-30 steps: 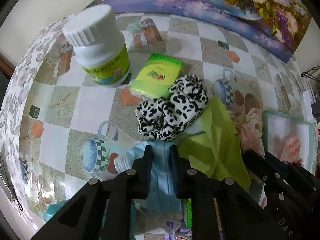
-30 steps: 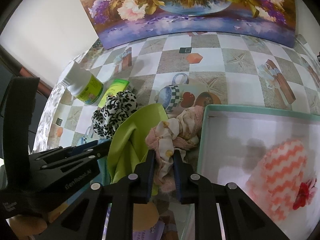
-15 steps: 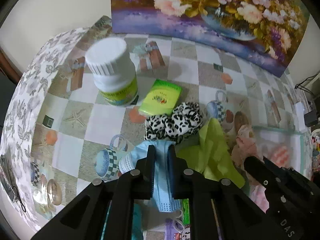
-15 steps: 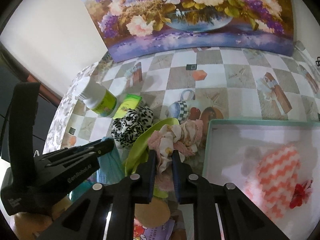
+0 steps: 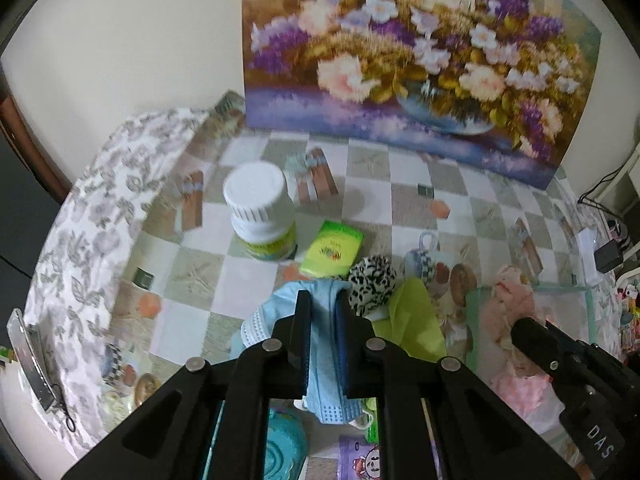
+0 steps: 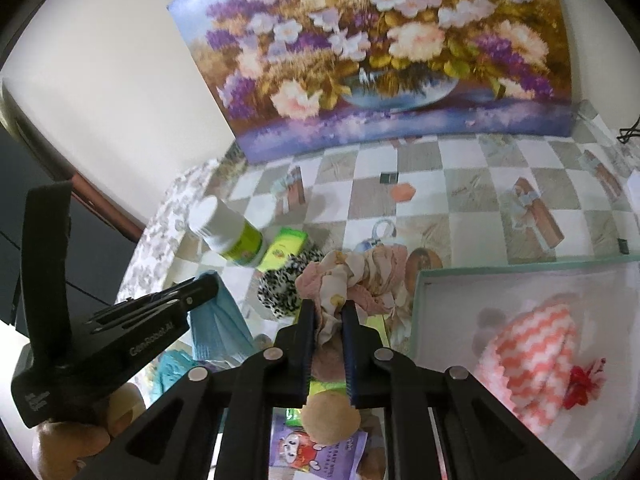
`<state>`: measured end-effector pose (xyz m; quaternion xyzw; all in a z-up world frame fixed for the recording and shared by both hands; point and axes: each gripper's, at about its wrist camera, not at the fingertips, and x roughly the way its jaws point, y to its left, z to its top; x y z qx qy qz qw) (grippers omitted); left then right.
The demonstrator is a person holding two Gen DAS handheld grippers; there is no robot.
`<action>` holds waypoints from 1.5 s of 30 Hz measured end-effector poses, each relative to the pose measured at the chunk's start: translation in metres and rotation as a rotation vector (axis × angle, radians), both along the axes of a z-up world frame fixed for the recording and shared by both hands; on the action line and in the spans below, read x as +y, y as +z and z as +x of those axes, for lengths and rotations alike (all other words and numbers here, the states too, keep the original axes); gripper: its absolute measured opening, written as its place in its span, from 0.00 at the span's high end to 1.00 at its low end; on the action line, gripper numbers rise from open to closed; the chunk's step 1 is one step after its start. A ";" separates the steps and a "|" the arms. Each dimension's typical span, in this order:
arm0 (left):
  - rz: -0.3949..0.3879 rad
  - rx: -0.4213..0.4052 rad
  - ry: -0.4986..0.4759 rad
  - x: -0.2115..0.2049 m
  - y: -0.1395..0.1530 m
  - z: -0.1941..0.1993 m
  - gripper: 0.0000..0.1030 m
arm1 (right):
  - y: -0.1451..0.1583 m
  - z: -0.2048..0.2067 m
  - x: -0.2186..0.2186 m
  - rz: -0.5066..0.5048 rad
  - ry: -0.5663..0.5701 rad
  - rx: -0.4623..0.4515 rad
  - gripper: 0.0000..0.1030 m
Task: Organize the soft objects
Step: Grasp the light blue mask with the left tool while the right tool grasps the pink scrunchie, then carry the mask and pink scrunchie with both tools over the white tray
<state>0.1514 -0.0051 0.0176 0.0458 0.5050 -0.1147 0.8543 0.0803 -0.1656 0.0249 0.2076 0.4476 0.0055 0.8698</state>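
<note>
My left gripper [image 5: 322, 300] is shut on a light blue face mask [image 5: 324, 364], which hangs lifted off the table. My right gripper [image 6: 329, 310] is shut on a pink floral scrunchie [image 6: 352, 276], also raised above the table. A leopard-print scrunchie [image 5: 372, 280] and a lime green cloth [image 5: 416, 320] lie on the table below. In the right wrist view the left gripper [image 6: 200, 286] shows at the left with the blue mask [image 6: 218, 320] hanging from it. The mint green box [image 6: 424, 280] at the right holds a pink-and-white chevron cloth [image 6: 532, 352].
A white pill bottle [image 5: 260, 216] and a green tissue pack [image 5: 332, 248] stand behind the soft things. A flower painting [image 5: 420, 60] leans on the wall at the back. Packets and a teal item [image 5: 284, 452] lie near the table's front edge.
Both grippers have risen, lifting the blue mask and the pink scrunchie off the table. The views now take in more of the painting and wall.
</note>
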 end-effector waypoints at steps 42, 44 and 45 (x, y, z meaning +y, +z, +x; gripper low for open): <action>-0.163 -0.210 -0.143 -0.031 0.092 -0.063 0.89 | 0.050 -0.091 -0.123 -0.067 -0.424 -0.064 0.87; -0.161 -0.210 -0.180 -0.046 0.090 -0.071 0.89 | 0.049 -0.098 -0.134 -0.071 -0.457 -0.058 0.87; -0.162 -0.209 -0.199 -0.054 0.089 -0.076 0.89 | 0.048 -0.102 -0.140 -0.071 -0.476 -0.054 0.87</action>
